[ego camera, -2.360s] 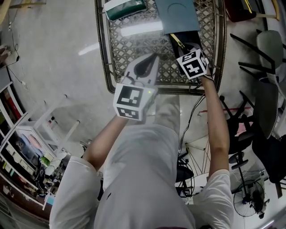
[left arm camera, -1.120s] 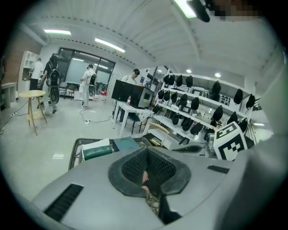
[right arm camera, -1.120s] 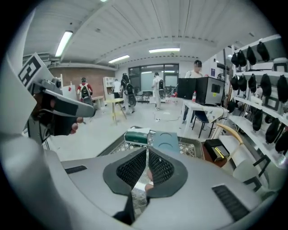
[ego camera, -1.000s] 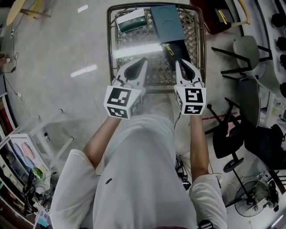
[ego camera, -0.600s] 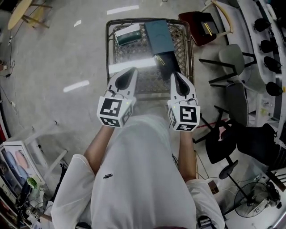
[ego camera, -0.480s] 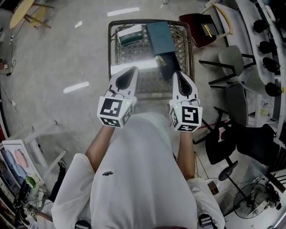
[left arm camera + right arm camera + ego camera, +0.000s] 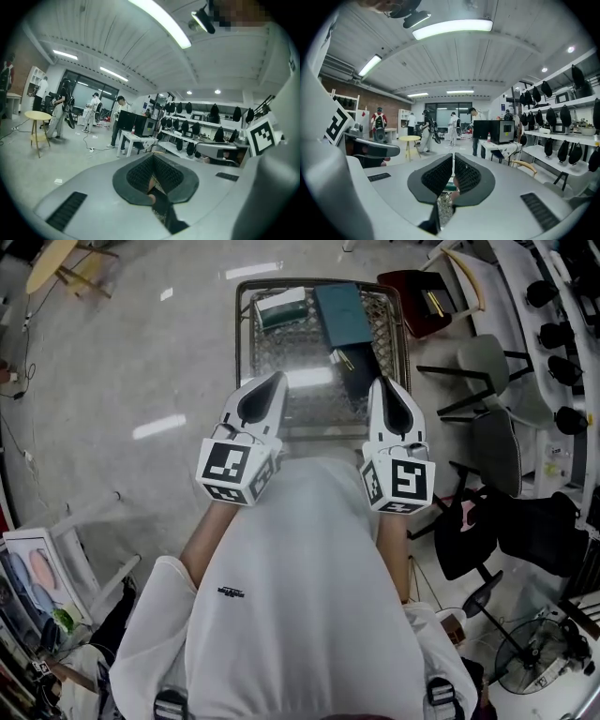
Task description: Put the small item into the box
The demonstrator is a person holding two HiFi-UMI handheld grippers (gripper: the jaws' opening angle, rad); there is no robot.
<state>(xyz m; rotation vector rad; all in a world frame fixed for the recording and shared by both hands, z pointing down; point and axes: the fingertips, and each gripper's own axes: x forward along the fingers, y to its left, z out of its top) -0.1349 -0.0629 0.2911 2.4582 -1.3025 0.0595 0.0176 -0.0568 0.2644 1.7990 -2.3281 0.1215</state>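
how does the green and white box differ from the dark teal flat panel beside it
The green-and-white box is two-toned and smaller; the dark teal flat panel is plain and covers more area. The box sits nearer the far left corner, the panel to its right. Both are rectangular and lie on the metal mesh table.

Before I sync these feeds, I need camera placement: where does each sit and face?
Head view: on the person's head, steeply down at the wire table; torso, arms, left gripper and right gripper show.
Left gripper view: on the left gripper, facing the room over shut fingers.
Right gripper view: likewise, right gripper, fingers shut.
Both gripper views share the yellow round table.
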